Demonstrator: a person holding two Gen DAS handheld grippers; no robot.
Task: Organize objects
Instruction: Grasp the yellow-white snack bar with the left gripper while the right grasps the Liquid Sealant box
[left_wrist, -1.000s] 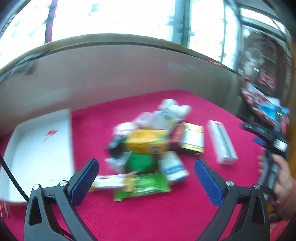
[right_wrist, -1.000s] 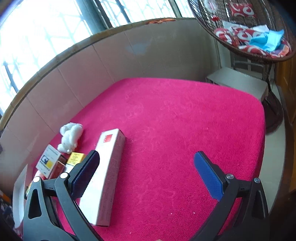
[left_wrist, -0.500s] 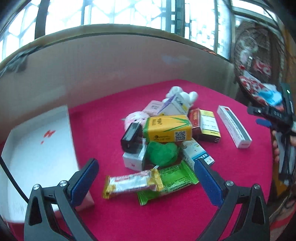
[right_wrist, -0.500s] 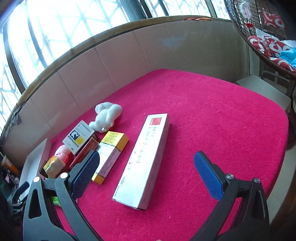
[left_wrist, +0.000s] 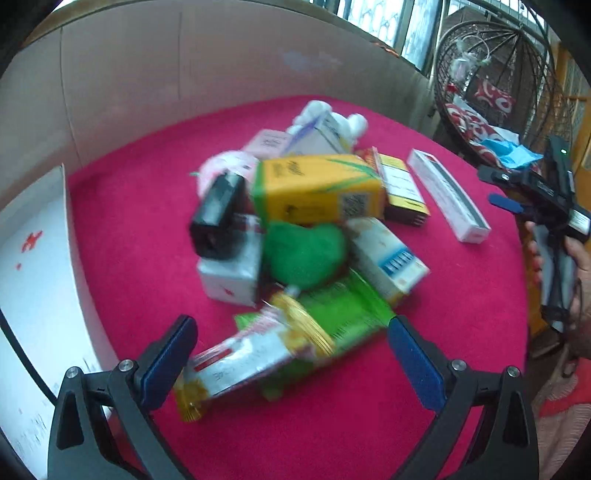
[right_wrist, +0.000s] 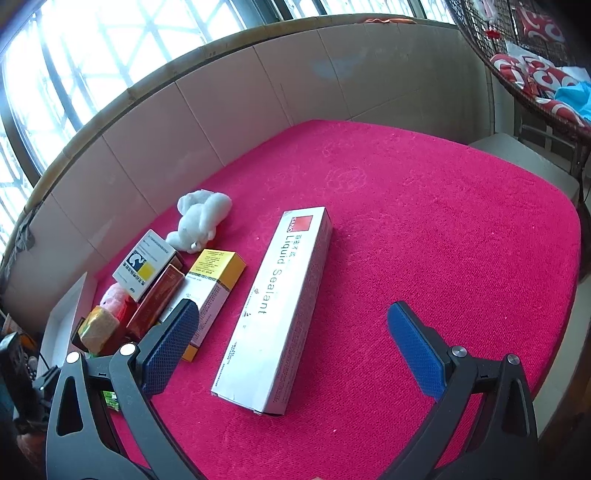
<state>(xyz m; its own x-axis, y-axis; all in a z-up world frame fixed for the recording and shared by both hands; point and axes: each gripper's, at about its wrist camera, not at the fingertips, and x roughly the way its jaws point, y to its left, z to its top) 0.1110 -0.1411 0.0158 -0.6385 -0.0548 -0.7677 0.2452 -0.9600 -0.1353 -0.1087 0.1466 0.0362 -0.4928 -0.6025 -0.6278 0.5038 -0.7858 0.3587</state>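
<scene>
Both jaws wide open, empty. Left gripper (left_wrist: 291, 354) faces the crinkly silver-and-yellow foil snack bar (left_wrist: 255, 350): light, slippery, so pinch mid-length. Right gripper (right_wrist: 291, 343) nears the stiff white cardboard sealant box (right_wrist: 277, 306).

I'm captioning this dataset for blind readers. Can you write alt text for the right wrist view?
An open hand-held gripper hovers above a long white Liquid Sealant box lying flat on a pink cloth-covered table. To its left lie a yellow-and-white box, a white plush toy and more small boxes.
</scene>
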